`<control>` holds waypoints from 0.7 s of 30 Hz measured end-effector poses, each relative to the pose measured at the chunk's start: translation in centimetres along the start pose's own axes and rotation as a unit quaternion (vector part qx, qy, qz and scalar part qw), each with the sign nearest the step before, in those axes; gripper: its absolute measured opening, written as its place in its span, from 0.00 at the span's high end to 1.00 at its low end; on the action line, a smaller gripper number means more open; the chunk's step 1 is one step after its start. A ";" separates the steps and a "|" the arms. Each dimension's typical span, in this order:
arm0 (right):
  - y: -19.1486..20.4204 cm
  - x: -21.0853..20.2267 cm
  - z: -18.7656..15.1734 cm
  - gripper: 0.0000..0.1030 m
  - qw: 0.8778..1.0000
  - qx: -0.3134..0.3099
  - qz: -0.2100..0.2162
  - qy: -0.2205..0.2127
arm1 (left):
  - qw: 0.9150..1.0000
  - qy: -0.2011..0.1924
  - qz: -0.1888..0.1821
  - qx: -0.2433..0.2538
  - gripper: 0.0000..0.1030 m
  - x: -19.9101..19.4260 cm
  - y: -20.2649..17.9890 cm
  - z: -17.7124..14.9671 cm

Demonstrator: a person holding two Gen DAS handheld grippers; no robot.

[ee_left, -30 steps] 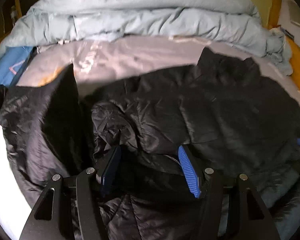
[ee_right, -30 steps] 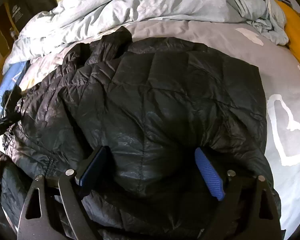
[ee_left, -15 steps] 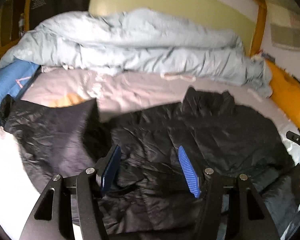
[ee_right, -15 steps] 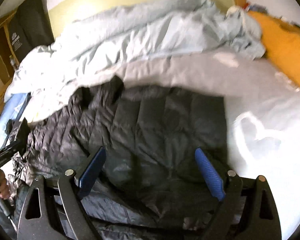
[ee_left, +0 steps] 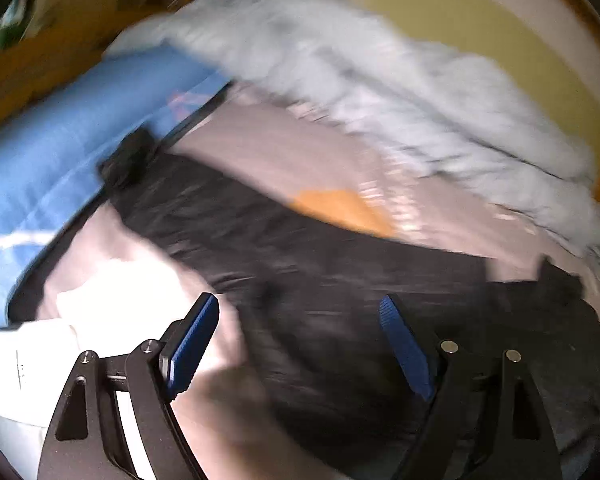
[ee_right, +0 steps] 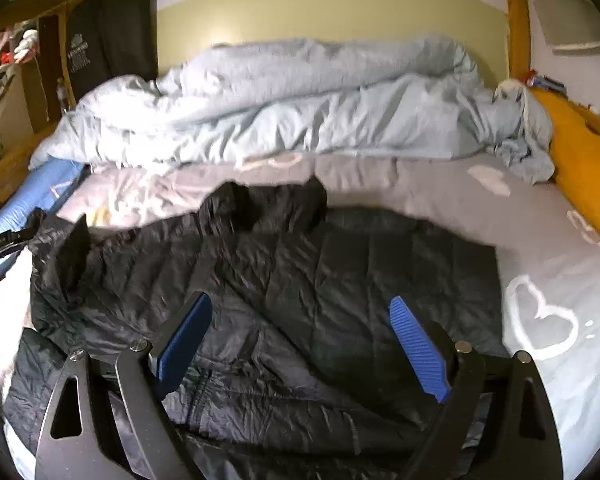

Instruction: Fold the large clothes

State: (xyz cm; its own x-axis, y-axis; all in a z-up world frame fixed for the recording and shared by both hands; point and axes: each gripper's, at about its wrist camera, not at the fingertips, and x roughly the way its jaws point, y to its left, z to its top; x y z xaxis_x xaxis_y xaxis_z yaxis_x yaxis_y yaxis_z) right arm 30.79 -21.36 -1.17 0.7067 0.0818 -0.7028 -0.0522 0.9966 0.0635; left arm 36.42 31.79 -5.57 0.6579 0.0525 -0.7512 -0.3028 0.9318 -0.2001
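One black quilted puffer jacket [ee_right: 284, 288] lies spread across the near half of my bed, its collar bunched toward the far side and a sleeve reaching out to the left. The shiny fabric is wrinkled, and stitched panels show across its back.

My right gripper [ee_right: 300, 344] hangs over the jacket's near edge with its blue ribbed pads wide apart and nothing pressed between them. My left gripper [ee_left: 300, 340] is over the sleeve end of the jacket [ee_left: 340, 300]; that view is badly smeared, its jaws are opening, and the dark cloth under them is not pinched.

The jacket rests on a grey bedsheet printed with white hearts [ee_right: 540, 280]. Beyond it, along the far side, a crumpled pale blue duvet [ee_right: 300, 112] is heaped against the yellow-green wall. A blue pillow [ee_left: 60, 152] sits at the far left, just beside the sleeve tip, and an orange bolster [ee_right: 580, 168] runs along the right edge of the bed, well apart from the jacket. At the far left, wooden shelves [ee_right: 16, 92] hold a jumble too small to make out.
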 end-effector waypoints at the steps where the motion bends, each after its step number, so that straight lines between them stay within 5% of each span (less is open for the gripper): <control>1: -0.2 0.4 -0.2 0.13 1.000 0.006 0.002 0.007 | 1.000 0.008 -0.002 -0.018 0.18 0.8 1.2 -0.1; 4: -0.8 1.2 -0.5 0.13 1.000 0.016 0.002 0.016 | 0.996 0.030 -0.040 -0.072 0.20 2.9 4.1 -0.5; 8: -1.1 1.5 -0.7 0.13 1.000 0.019 0.002 0.019 | 0.996 0.015 -0.063 -0.067 0.29 3.5 4.4 -0.8; 9: -1.1 1.5 -0.7 0.13 1.000 0.019 0.003 0.019 | 0.996 0.011 -0.066 -0.059 0.37 3.4 4.2 -0.9; 12: -1.2 1.8 -0.8 0.13 1.000 0.020 0.003 0.023 | 0.997 0.005 -0.065 -0.048 0.90 3.4 3.3 -0.7; 17: -1.5 2.4 -0.9 0.13 0.999 0.025 -0.005 0.030 | 0.994 -0.070 -0.086 -0.019 0.95 -1.8 -0.2 0.1; 21: -1.9 3.0 -1.0 0.13 0.999 0.025 -0.025 0.035 | 0.983 -0.117 -0.130 0.048 0.95 -8.0 -7.2 0.0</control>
State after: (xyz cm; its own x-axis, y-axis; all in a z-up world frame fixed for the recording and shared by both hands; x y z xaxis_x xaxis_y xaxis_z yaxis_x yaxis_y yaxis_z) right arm 32.31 -23.04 -4.15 0.6565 0.0348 -0.7535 0.0185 0.9979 0.0623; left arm 33.36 24.65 1.84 0.8490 -0.1209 -0.5145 -0.0440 0.9540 -0.2967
